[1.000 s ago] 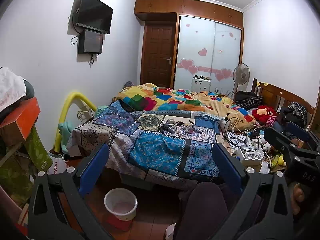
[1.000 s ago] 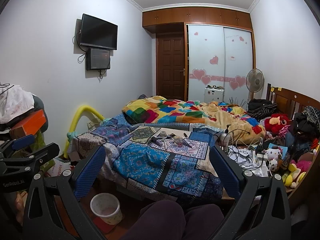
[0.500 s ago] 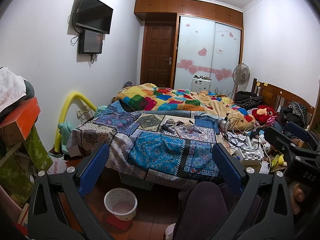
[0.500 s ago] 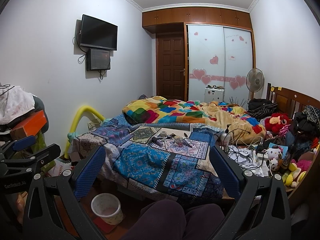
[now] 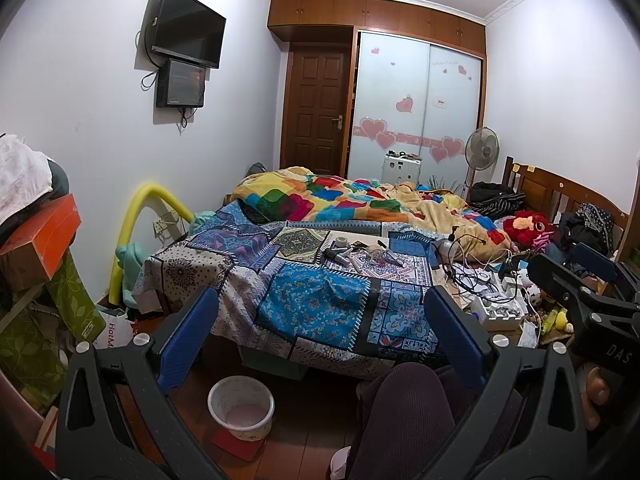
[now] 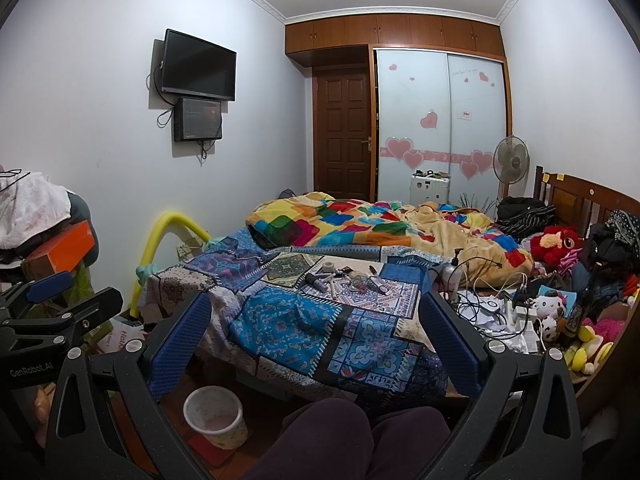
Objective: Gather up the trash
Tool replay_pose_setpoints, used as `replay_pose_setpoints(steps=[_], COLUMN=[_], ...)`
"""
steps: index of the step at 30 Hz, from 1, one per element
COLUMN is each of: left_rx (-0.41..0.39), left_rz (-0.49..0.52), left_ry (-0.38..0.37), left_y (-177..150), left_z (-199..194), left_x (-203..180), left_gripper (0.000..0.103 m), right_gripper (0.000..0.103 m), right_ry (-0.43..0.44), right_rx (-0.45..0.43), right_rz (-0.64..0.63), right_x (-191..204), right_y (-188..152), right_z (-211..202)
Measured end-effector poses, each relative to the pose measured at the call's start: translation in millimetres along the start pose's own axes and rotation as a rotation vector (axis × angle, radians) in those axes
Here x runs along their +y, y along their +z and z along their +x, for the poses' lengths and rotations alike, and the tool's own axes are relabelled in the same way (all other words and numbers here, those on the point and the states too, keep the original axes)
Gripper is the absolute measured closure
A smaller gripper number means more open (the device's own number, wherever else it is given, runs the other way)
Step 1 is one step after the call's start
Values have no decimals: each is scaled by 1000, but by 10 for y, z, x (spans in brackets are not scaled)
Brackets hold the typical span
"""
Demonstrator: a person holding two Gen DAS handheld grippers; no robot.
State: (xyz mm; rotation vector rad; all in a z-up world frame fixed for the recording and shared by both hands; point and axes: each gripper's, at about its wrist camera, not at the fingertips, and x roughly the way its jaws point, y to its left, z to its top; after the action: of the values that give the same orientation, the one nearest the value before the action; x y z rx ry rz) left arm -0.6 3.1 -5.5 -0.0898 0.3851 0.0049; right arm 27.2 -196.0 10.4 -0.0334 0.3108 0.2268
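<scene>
Honestly barely anything moved in the last second. From the right wrist camera, the small white plastic waste bin (image 6: 214, 416) on the floor sits a touch further right and lower in frame than it did, and the left hand-held gripper (image 6: 60, 300) at the left edge has slid a hair right too, so the right-hand camera has drifted a tiny bit. The left wrist camera's picture looks the same as before.
</scene>
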Motion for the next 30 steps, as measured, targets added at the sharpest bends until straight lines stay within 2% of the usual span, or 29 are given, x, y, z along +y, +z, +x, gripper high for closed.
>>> replay_pose_setpoints(steps=[20, 30], left_rx=[6, 60], left_rz=[-4, -6], left_ry=[5, 7], left_y=[-11, 89], left_z=[11, 380], left_x=[-22, -87], left_gripper=[0, 0], right_gripper=[0, 0], right_ry=[5, 5], right_rx=[5, 58], right_rz=[-2, 39], right_x=[69, -102], right_y=[-22, 7], right_z=[31, 317])
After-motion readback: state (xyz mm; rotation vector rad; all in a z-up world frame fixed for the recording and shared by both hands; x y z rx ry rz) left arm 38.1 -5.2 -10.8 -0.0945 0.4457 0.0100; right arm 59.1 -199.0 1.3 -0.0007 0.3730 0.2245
